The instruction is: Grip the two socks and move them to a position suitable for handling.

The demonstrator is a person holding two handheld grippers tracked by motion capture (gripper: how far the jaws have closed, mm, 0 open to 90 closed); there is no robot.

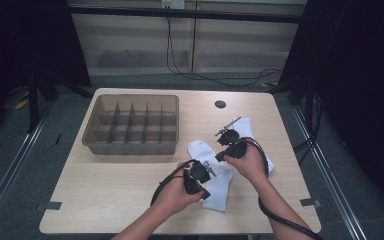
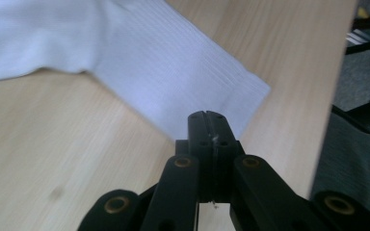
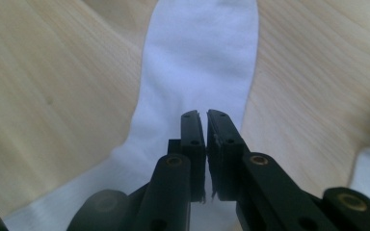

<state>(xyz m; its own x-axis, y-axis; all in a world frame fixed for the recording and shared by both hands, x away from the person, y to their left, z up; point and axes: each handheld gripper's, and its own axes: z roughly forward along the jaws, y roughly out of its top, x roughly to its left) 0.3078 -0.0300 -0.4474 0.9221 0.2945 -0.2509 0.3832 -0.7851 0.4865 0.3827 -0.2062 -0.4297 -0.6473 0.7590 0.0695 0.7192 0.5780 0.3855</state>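
Observation:
A white sock (image 1: 215, 192) lies on the wooden table (image 1: 115, 185), with a second white sock (image 1: 247, 127) to its right. My left gripper (image 1: 205, 194) hovers at the near sock's left side, toward its cuff end. In the left gripper view its jaws (image 2: 207, 118) are pressed together above the ribbed cuff (image 2: 173, 62), with no fabric between them. My right gripper (image 1: 220, 158) sits over the same sock farther back. In the right gripper view its jaws (image 3: 206, 115) are shut to a thin slit over the sock (image 3: 197, 57), holding nothing.
A brown tray (image 1: 130, 146) with several divided compartments stands at the back left of the table. A round cable hole (image 1: 220, 104) is at the back middle. The table's near edge (image 2: 327, 120) runs close beyond the cuff. Dark stands flank both sides.

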